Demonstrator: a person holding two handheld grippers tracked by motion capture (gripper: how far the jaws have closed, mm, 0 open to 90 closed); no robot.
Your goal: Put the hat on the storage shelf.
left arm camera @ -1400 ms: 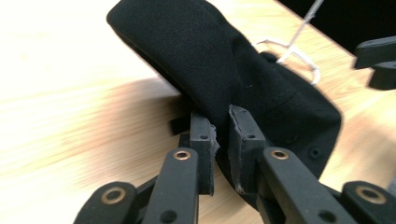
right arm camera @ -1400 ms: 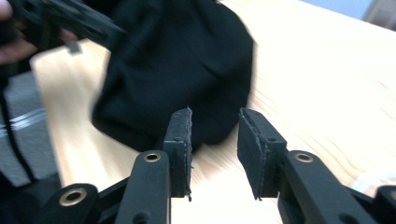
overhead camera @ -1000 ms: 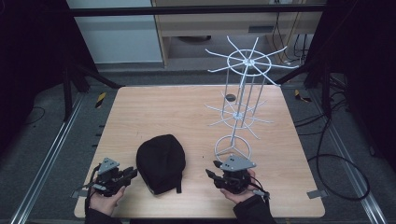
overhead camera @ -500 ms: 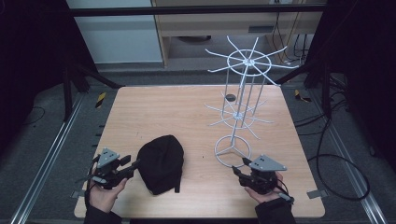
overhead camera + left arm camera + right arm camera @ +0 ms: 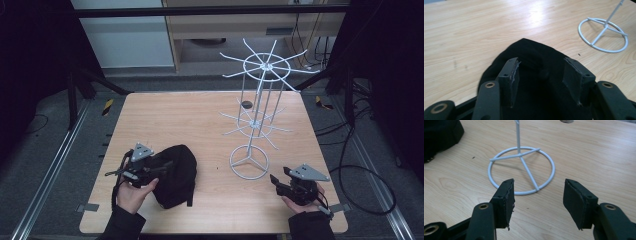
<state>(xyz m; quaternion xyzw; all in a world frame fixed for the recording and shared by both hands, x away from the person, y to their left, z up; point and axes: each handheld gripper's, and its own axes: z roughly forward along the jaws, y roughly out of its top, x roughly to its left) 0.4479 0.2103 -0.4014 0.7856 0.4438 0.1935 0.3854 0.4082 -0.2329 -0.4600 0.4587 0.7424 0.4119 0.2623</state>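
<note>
Left claw: I hold it over the near-left part of the black cap, released, its jaws having just been opening; in the left gripper view the cap's dark cloth lies under and between the pads without being pressed. Right claw: released as well, its jaws likewise having just been opening with nothing between them, held near the counter's front right corner, well apart from the cap and facing the stand's ring base. Counter: pale wood, the largest item, carrying everything else. Wire display stand: white, tall, two tiers of radiating arms, upright on the right half of the counter, its ring base just ahead of the right claw. Black cap: soft, domed, lying on the near-left of the counter, beside the stand's base but clear of it. Small dark disc: on the counter behind the stand; what it is I cannot tell. Risk, as I judge it: closing the left claw may pinch a single fold, letting the cap sag or slip on lifting; carrying it to the stand could snag the thin arms or tip the light frame unless the right claw steadies it.
</note>
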